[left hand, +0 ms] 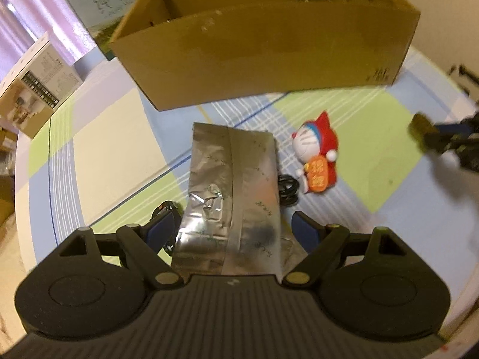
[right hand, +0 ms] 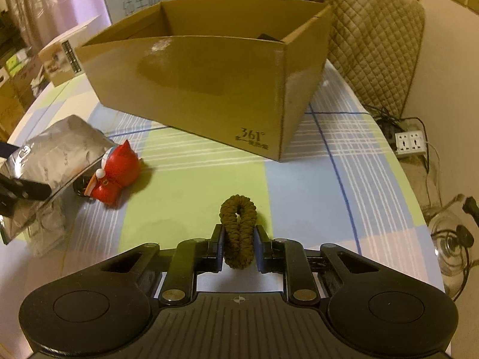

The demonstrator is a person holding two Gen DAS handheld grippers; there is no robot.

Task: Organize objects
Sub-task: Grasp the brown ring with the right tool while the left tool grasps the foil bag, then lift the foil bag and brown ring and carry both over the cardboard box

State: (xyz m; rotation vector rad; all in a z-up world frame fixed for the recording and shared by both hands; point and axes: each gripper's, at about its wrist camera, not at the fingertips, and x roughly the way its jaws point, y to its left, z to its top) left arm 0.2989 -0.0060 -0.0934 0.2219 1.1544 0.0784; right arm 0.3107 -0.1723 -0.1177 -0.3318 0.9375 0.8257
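A silver foil pouch (left hand: 233, 185) lies lengthwise between the fingers of my left gripper (left hand: 233, 226), which press on its two side edges. In the right wrist view the pouch (right hand: 60, 155) is tilted up off the checked tablecloth (right hand: 299, 194). My right gripper (right hand: 238, 239) is shut on a brown scrunchie (right hand: 238, 224) just above the cloth. A red and blue cat figurine (left hand: 317, 155) lies on its side right of the pouch, with black hair ties (left hand: 287, 190) between them. An open cardboard box (right hand: 209, 89) stands behind everything.
A white carton (left hand: 36, 89) and a milk carton (left hand: 110, 6) stand at the back left. A quilted chair back (right hand: 374, 45) rises behind the box's right end. Beyond the table's right edge are a power strip (right hand: 410, 143) and a fan (right hand: 449, 248) on the floor.
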